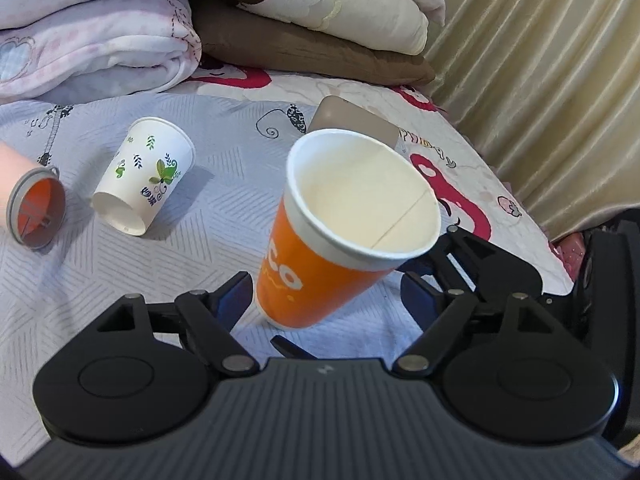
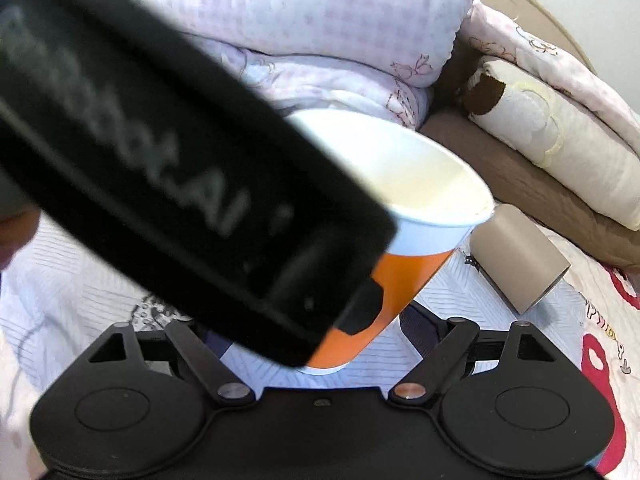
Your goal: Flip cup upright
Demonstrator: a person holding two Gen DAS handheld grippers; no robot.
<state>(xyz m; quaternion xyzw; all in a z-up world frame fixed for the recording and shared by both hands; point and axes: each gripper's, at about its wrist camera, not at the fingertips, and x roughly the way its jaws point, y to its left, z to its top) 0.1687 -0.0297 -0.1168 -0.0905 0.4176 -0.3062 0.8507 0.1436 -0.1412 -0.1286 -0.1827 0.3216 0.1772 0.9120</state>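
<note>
An orange paper cup (image 1: 320, 248) with a white rim stands mouth up on the bedspread, tilted a little to the right. It also shows in the right wrist view (image 2: 412, 276). My left gripper (image 1: 328, 296) is open, its fingers on either side of the cup's base, apart from it. My right gripper (image 2: 316, 332) is open around the same cup; its left finger is hidden behind the other gripper's black body (image 2: 180, 152), which fills the upper left of that view.
A white cup with green leaves (image 1: 144, 176) lies on its side to the left. A beige cup (image 1: 352, 120) lies on its side behind the orange one, also in the right wrist view (image 2: 520, 256). A grey-rimmed orange lid (image 1: 36, 208) sits at far left. Folded quilts (image 1: 100, 28) are stacked behind; a curtain (image 1: 540, 80) hangs at right.
</note>
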